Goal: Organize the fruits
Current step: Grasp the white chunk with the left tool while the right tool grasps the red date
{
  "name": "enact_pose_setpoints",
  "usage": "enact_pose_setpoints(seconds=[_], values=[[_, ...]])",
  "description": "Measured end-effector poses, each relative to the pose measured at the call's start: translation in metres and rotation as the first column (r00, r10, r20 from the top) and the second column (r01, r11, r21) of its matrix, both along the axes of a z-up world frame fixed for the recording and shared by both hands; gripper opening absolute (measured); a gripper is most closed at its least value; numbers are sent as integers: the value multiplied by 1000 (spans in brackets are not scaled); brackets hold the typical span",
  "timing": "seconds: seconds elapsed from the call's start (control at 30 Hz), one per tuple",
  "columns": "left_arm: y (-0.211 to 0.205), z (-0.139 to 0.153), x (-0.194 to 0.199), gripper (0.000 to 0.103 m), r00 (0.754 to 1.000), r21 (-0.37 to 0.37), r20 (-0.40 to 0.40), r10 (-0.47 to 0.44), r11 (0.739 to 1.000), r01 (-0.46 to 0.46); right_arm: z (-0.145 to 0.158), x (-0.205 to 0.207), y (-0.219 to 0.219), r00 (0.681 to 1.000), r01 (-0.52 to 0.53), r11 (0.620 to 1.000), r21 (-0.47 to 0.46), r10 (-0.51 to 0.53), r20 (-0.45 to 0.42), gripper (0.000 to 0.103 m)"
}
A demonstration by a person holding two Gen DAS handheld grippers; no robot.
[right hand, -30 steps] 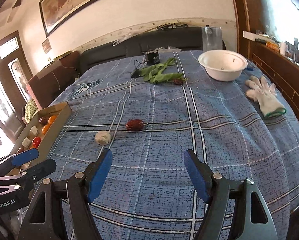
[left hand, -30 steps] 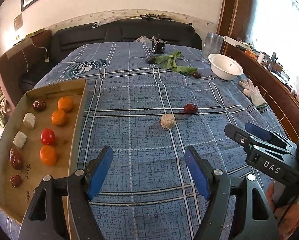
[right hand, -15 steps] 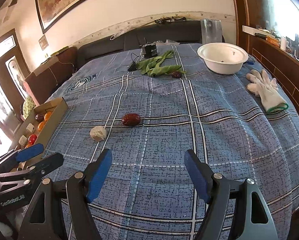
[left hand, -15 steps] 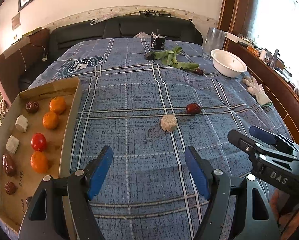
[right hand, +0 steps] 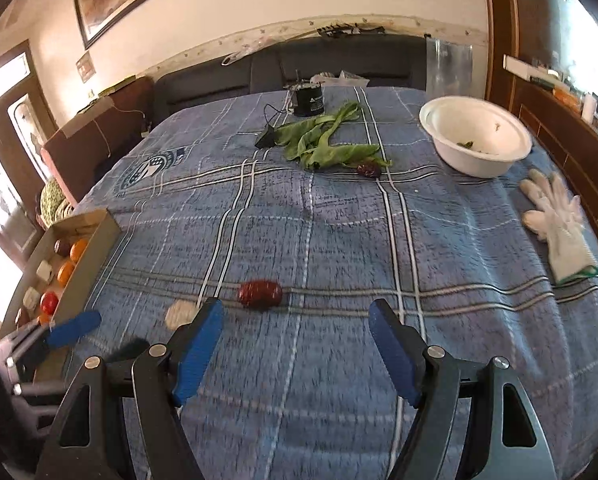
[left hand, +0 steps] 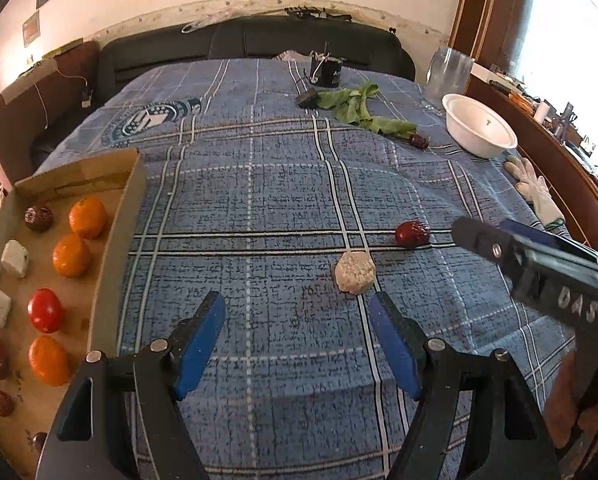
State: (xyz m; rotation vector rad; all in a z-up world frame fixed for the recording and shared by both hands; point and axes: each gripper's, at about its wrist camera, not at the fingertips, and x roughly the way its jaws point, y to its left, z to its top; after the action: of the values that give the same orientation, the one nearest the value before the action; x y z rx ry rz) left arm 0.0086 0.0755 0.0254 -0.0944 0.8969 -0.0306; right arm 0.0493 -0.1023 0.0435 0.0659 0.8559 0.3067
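**Two loose pieces left on the cloth, both tongs empty and spread**

The left gripper [left hand: 297, 344] hangs with its jaws apart and nothing between them; the pale lump [left hand: 355, 272] lies on the blue plaid cloth [left hand: 259, 200] just ahead of its right-hand finger. The right gripper [right hand: 297, 346] is likewise released and empty, and the red date [right hand: 260, 294] lies just ahead of it, nearer its left-hand finger. The two pieces lie near each other but apart.

To do the pick well, each gripper should be centred so its piece sits midway between the pads, then lowered until the tips nearly brush the cloth before closing. The date is small and rounded, so I judge it likely to roll if only one pad touches first. The pale lump looks crumbly, though the view is too coarse to be sure, so a gentle squeeze seems wise.

The cardboard tray [left hand: 133, 208] sits at the left edge of the bed, already holding oranges, a red fruit, dates and white pieces in rows. Its near wall stands up, so a carried piece must clear it. The cloth between the pieces and the tray is bare. The two grippers are close together, so they should go one at a time. Another dark date [right hand: 369, 170] lies far off beside the green leaves [right hand: 323, 140].
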Motion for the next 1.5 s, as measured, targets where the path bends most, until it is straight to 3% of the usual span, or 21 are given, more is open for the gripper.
enact_pose_setpoints(seconds=[0.2,0.33,0.53,0.6,0.7,0.8,0.93,1.23,1.3,1.5], values=[[-4,-9,13,73,1000,-16,-24,-15,1000,15,-15,27,0,997,29,996,88,-23,-67,76],[-9,-12,21,73,999,-18,-20,-35,999,34,-25,35,6,996,22,996,86,-15,-88,64],[-16,-16,30,73,998,-8,-10,-69,998,69,-31,36,10,996,3,996,88,5,-90,62],[-19,-16,30,66,996,-16,-1,-91,996,91,-32,37,11,996,-8,996,87,16,-90,61],[-21,-16,31,48,995,-7,7,-103,995,103,-33,35,17,995,-33,996,85,41,-87,55],[-20,-15,30,42,994,-29,12,-112,993,112,-33,34,22,993,-63,993,100,73,-94,42],[-16,-15,31,42,994,-50,17,-111,993,111,-34,30,28,990,-92,990,105,102,-99,27],[-14,-16,31,44,992,-89,27,-124,988,126,-35,25,24,993,-72,990,123,83,-89,27],[-15,-17,30,26,990,-94,27,-135,986,137,-36,24,23,993,-67,990,126,78,-91,27],[-9,-13,27,26,992,-130,50,-118,984,124,-36,21,22,994,-58,992,113,67,-81,27]])
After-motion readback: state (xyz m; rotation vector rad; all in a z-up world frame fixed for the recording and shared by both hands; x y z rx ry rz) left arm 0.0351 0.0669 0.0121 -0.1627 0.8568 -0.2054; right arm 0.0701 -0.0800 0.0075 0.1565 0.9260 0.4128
